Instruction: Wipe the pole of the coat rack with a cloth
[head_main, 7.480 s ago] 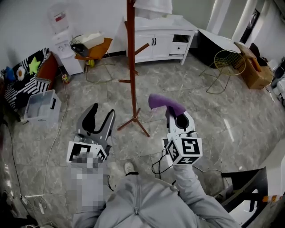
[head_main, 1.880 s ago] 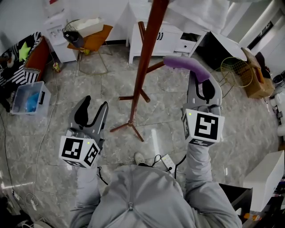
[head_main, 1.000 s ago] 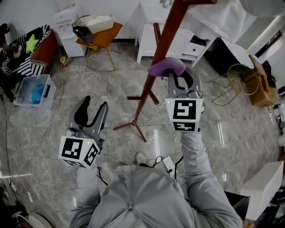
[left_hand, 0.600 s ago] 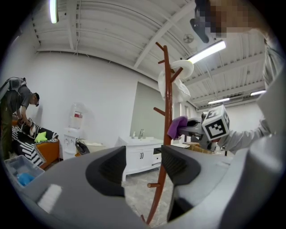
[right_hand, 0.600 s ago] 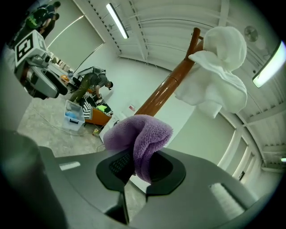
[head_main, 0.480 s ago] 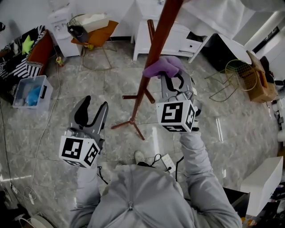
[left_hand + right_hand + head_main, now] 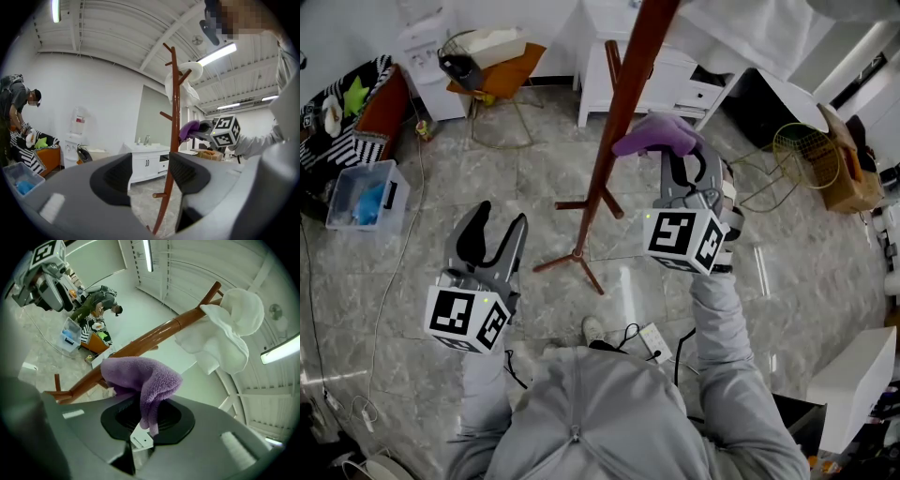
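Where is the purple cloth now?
The purple cloth sits right of centre in the head view, clamped in the right gripper, its free end against the right side of the coat rack pole.

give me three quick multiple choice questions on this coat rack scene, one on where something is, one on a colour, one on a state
1. Where is the purple fluffy cloth?
A. on the floor
B. in the right gripper, against the brown wooden coat rack pole
C. hooked at the rack's top

2. What colour is the draped garment at the rack's top?
A. white
B. black
C. red

3. How are the jaws of the left gripper?
A. shut on a cloth
B. apart, nothing between them
C. clamped on the pole

Answers:
1 B: the right gripper view shows the cloth pinched in its jaws, and the head view shows the cloth's free end on the pole.
2 A: it shows pale white against the ceiling.
3 B: the left gripper view shows a clear gap, with the pole far beyond it.
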`<state>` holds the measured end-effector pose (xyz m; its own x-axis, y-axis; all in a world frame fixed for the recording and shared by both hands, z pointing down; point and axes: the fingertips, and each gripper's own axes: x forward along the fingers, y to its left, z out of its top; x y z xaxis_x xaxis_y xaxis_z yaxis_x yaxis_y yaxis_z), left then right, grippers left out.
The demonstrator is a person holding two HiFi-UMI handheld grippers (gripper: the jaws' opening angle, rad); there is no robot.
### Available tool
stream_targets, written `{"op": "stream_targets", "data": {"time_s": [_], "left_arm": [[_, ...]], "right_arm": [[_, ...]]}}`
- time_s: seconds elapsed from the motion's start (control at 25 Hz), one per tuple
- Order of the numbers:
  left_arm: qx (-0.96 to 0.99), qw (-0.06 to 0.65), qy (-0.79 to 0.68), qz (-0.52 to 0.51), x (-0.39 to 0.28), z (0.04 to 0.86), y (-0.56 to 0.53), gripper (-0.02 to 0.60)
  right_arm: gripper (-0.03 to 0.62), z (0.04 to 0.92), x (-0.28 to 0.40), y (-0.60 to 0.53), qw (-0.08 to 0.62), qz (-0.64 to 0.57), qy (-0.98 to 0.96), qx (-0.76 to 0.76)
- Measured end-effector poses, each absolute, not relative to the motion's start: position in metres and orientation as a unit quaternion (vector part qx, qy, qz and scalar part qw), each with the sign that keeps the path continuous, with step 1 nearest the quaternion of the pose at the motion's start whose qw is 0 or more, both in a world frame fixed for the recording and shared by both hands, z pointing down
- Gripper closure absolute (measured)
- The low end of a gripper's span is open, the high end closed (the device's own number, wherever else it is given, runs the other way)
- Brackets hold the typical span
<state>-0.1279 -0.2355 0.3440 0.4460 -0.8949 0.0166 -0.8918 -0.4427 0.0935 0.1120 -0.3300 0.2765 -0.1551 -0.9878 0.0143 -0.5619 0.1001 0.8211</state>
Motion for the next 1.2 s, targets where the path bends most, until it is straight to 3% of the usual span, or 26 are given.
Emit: {"op": "stream_targets", "data": {"time_s": [0.8,1.2], "left_arm": [[0.851,0.04,-0.523,-0.018,-0.123,0.339,-0.233,0.314],[0.857,0.036,-0.515,-0.019,-0.115,0.335,-0.229,0.314]], "right_arm": [[0.539,0.281,0.234,-0.329,0.335,-0.276,-0.606,0.667],[0.539,0.312,0.222,-0.297,0.332,-0.247,-0.638,0.649]]}}
